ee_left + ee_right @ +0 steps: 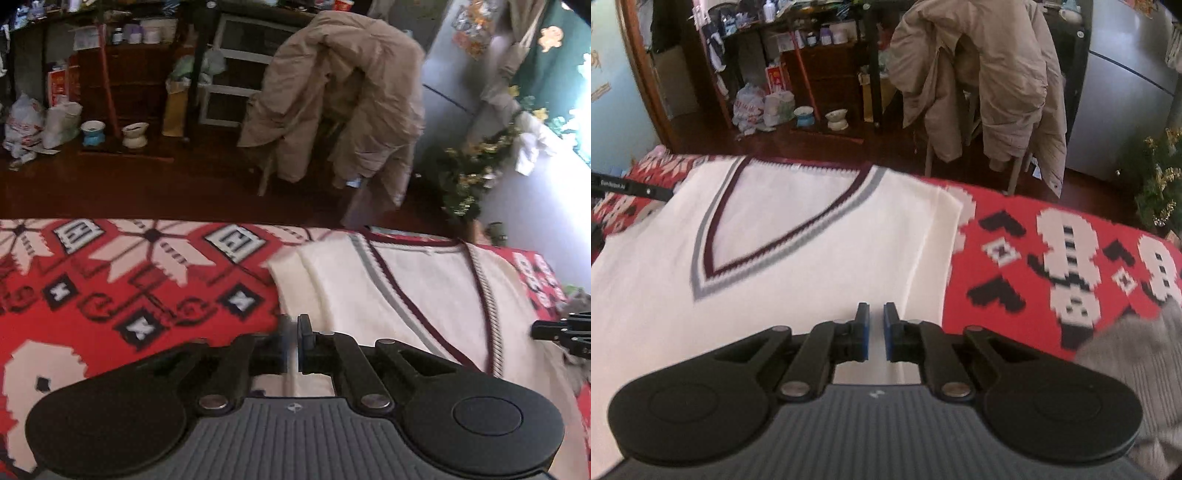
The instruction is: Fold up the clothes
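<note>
Nearest the right wrist camera, the right gripper [875, 314] hovers low over the near right part of a cream V-neck sweater vest [798, 258], its blue-padded jaws only a narrow slot apart with nothing between them. In the left wrist view the left gripper [293, 326] sits at the vest's left edge, where the cream knit meets the red patterned blanket [122, 280]; its jaws are nearly together, and blur hides whether any cloth is pinched there. The vest lies flat, front side up, on the blanket-covered surface, its long axis running away from the cameras, with the maroon-and-grey trimmed neckline [783, 229] at the far end and the point of the V aimed back toward the grippers. The right shoulder edge looks folded inward in a straight crease. A grey ribbed knit [1137, 369] lies at the near right on the blanket. At the left edge of the right view a black bar [628, 186] carries small white lettering too blurred to read. Beyond the surface, a beige padded coat [990, 74] hangs over a chair, and farther off dark cluttered shelves [820, 66] stand with white plastic bags [753, 107] bearing unreadable red print.
</note>
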A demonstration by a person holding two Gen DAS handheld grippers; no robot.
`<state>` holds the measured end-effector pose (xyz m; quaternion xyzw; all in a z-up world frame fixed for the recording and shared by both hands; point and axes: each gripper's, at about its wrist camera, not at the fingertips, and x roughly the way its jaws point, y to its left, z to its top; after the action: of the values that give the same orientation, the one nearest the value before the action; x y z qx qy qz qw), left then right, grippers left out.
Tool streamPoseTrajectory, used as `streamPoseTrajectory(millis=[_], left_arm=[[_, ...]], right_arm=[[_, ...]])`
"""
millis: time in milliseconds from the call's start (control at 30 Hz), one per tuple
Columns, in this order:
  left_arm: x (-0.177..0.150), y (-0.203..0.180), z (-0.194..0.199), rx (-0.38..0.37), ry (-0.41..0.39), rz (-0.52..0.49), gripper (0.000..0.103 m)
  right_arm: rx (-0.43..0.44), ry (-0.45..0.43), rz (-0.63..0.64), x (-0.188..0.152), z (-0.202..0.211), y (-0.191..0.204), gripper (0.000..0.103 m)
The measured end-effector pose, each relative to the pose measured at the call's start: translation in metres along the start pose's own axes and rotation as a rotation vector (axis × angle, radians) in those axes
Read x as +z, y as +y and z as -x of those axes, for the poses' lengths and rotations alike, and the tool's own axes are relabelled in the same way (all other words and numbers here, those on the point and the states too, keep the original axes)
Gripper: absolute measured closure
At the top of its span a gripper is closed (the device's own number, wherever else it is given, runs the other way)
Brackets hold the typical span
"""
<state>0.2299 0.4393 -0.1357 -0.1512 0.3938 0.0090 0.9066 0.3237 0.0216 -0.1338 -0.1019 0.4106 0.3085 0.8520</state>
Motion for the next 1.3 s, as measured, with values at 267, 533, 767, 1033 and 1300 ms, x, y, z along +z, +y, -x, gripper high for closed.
streamPoseTrajectory(millis=[267, 533, 767, 1033, 1300], left_arm=[[-0.038, -0.011, 0.067, -0.119, -0.042, 0.016, 0.098], [-0.106, 0.016, 0.085, -0.125, -0.010, 0.182, 0.099], [-0.124, 0.024, 0.101, -0.113, -0.022, 0.243, 0.100], [-0.150, 0.016, 0.129, -0.091, 0.004, 0.211, 0.100], [-0.193, -0.037, 0.177, -0.155, 0.000, 0.141, 0.097]], right_arm=[[-0.014, -0.062, -0.050, -0.007, 0.031, 0.001, 0.092], [0.002, -0.052, -0.056, -0.075, 0.061, 0.015, 0.092], [-0.009, -0.107, -0.196, -0.112, 0.079, -0.016, 0.093], [-0.005, -0.085, -0.197, -0.134, 0.102, -0.008, 0.093], [0.024, -0.039, -0.199, -0.169, 0.141, 0.030, 0.085]])
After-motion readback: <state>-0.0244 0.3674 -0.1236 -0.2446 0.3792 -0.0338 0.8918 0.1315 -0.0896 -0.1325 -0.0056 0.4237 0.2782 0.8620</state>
